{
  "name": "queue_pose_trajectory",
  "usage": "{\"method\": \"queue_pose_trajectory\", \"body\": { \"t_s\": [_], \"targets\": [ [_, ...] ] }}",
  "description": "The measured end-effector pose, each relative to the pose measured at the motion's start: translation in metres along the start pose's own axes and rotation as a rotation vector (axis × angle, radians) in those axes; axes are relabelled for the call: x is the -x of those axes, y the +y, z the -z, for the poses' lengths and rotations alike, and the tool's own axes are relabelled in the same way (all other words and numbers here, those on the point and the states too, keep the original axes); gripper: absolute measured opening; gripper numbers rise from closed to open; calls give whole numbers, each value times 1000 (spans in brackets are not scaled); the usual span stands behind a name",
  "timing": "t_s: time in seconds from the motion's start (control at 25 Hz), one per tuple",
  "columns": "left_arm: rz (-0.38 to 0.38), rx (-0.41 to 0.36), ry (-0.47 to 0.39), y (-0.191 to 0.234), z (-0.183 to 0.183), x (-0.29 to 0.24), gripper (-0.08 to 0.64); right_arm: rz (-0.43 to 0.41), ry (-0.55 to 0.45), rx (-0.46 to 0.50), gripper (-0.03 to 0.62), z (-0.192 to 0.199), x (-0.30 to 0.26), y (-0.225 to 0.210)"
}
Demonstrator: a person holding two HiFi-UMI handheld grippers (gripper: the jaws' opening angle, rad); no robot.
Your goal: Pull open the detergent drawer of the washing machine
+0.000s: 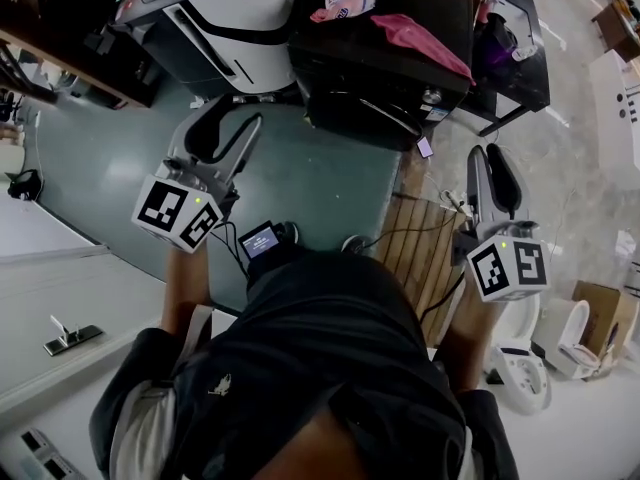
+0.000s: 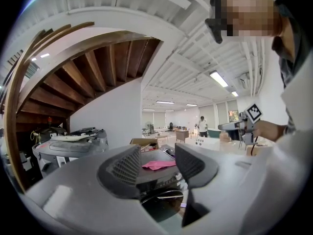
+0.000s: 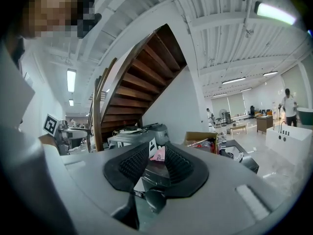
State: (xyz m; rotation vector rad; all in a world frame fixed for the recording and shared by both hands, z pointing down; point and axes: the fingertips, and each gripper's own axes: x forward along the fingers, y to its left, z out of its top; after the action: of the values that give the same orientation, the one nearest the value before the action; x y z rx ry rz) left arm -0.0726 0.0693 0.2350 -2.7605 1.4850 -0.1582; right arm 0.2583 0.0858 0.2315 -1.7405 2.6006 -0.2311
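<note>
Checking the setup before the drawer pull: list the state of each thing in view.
left gripper: jaws apart, empty, clear of the machine.
right gripper: jaws nearly together, narrow gap, empty.
washing machine: untouched, no drawer seen pulled out.
pink cloth: lying loose on the machine's top.
small screen: lit.

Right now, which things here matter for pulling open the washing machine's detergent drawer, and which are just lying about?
For the job: dark washing machine, left gripper, right gripper, both empty. The drawer itself cannot be made out.
Just lying about: pink cloth on the machine, white appliance beside it, wooden pallet, toilets, cardboard box.
</note>
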Motion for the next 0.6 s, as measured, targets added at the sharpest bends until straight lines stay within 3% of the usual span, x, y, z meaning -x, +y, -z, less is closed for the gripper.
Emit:
{"method": "queue_pose_trajectory", "body": {
  "t_s": [0.24,0.6],
  "targets": [
    [-20,-19,14,-11,-3,3,245,-16,-14,-11,89,5,6,-12],
    [25,-20,13,-5,-7,-21,245,16,13,-30,89,10,-5,-17]
  ]
}}
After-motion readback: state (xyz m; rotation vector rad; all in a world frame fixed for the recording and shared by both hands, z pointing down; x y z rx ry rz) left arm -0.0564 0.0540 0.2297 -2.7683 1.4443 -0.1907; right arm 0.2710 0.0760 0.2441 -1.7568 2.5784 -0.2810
